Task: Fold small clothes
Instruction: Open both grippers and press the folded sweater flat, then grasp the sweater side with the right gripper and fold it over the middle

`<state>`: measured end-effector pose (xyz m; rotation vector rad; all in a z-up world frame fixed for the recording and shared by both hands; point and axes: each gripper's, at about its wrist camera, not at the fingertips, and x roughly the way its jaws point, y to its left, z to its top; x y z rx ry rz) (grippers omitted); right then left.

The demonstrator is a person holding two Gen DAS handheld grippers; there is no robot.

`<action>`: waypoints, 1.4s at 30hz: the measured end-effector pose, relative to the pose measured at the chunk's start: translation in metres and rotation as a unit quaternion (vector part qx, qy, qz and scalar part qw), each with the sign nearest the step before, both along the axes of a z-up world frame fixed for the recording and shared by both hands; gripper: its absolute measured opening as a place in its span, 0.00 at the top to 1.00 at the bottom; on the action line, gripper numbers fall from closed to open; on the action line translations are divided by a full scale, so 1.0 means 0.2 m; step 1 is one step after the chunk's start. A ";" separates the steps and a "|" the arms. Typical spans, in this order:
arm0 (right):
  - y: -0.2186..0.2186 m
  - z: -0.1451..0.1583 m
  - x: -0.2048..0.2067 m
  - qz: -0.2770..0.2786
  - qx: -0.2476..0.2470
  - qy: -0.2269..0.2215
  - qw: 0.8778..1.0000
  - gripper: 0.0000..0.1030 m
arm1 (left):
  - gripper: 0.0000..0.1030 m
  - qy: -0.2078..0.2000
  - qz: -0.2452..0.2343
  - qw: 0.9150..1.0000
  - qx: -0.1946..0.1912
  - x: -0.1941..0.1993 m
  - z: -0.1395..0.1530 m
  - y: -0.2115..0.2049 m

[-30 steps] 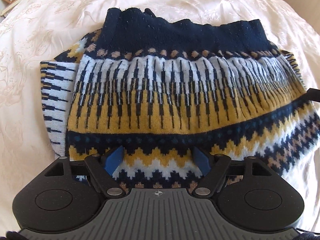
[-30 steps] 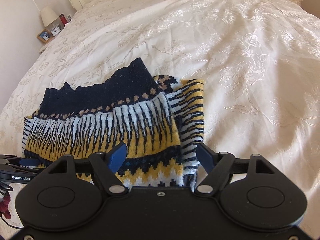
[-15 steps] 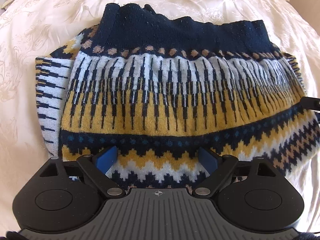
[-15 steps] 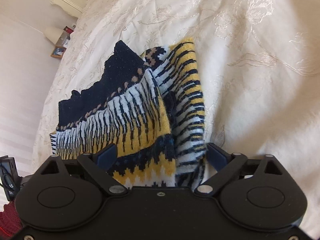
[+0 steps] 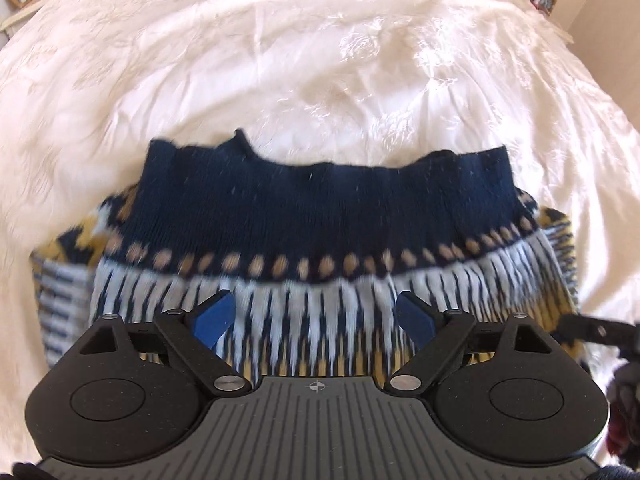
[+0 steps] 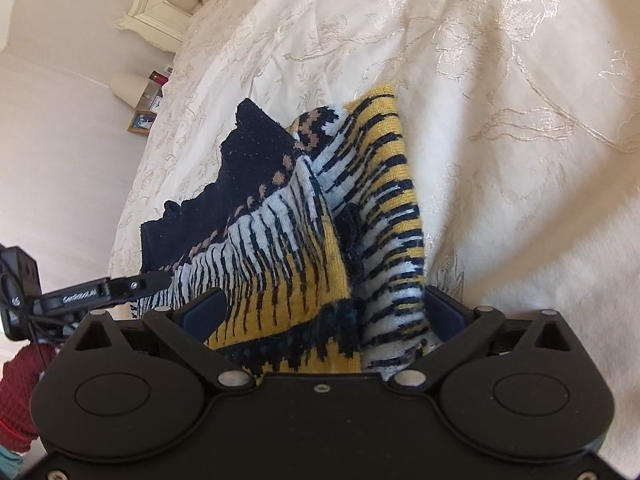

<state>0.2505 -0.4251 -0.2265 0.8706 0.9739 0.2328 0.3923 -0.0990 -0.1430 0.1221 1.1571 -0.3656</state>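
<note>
1. a patterned knit sweater (image 5: 320,240), banded in navy, white and mustard, is being shown folded on a bed covered by a cream embroidered bedspread (image 5: 320,60); its navy ribbed band is lying farthest from the left camera.
2. the left gripper (image 5: 314,316) is being held over the sweater's near part, its jaws spread wide; the blue pads (image 5: 212,318) are seen on either side of the white-and-navy striped band, and no fabric is being pinched between them.
3. the right gripper (image 6: 322,312) is being presented with its jaws wide apart and the sweater's folded edge (image 6: 320,280) bunched between them; whether the knit is being gripped cannot be told.
4. in the right wrist view, the sweater's edge is being seen raised off the bedspread (image 6: 520,140), and a red knit sleeve (image 6: 20,392) is being shown at the lower left.
5. a headboard (image 6: 148,4) and a lamp (image 6: 126,88) are being shown beyond the bed.
</note>
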 end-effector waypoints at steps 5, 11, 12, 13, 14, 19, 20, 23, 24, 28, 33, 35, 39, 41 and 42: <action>0.00 0.00 -0.01 -0.005 0.002 -0.012 1.000 0.00 | 0.15 0.017 -0.009 0.999 0.035 0.12 -0.15 -0.11; -0.04 0.01 -0.05 -0.016 -0.005 -0.014 1.000 0.21 | 0.07 0.021 -0.005 0.999 0.040 0.13 -0.24 -0.13; -0.05 0.01 -0.06 -0.019 -0.006 -0.012 1.000 0.24 | 0.07 0.022 -0.005 0.999 0.041 0.14 -0.24 -0.13; -0.06 0.01 -0.07 -0.022 -0.008 -0.009 1.000 0.31 | 0.06 0.023 -0.005 0.999 0.040 0.13 -0.23 -0.13; -0.07 0.01 -0.08 -0.025 -0.011 -0.007 1.000 0.38 | 0.07 0.025 -0.004 0.999 0.038 0.14 -0.23 -0.13; -0.07 0.07 -0.12 -0.031 -0.018 -0.013 0.999 0.43 | 0.10 0.016 0.012 1.000 0.003 0.10 -0.11 -0.05; -0.06 0.08 -0.12 -0.029 -0.020 -0.015 0.999 0.43 | 0.10 0.013 0.018 1.000 -0.010 0.06 -0.06 -0.01; -0.03 0.08 -0.11 -0.025 -0.023 -0.013 0.999 0.43 | 0.10 0.009 0.036 0.999 -0.039 -0.05 0.03 0.08; -0.03 0.08 -0.10 -0.025 -0.027 -0.009 0.999 0.42 | 0.10 0.009 0.041 0.998 -0.047 -0.10 0.06 0.12; 0.01 0.04 -0.03 -0.024 -0.036 0.011 0.999 0.33 | 0.10 0.015 0.059 0.996 -0.061 -0.28 0.13 0.28; 0.04 0.09 -0.01 -0.034 -0.077 0.037 0.996 0.67 | 0.10 0.034 0.076 0.995 -0.051 -0.45 0.13 0.47; 0.06 0.15 -0.02 -0.037 -0.076 0.031 0.996 0.70 | 0.10 0.041 0.090 0.994 -0.053 -0.50 0.12 0.54; 0.19 0.34 0.02 -0.016 -0.107 0.020 0.994 0.71 | 0.10 0.057 0.116 0.989 -0.066 -0.57 0.10 0.70; 0.27 0.45 0.06 -0.005 -0.116 0.010 0.993 0.71 | 0.10 0.059 0.124 0.988 -0.075 -0.59 0.09 0.76; 0.32 0.50 0.08 0.001 -0.120 0.003 0.993 0.71 | 0.10 0.059 0.127 0.987 -0.080 -0.61 0.10 0.79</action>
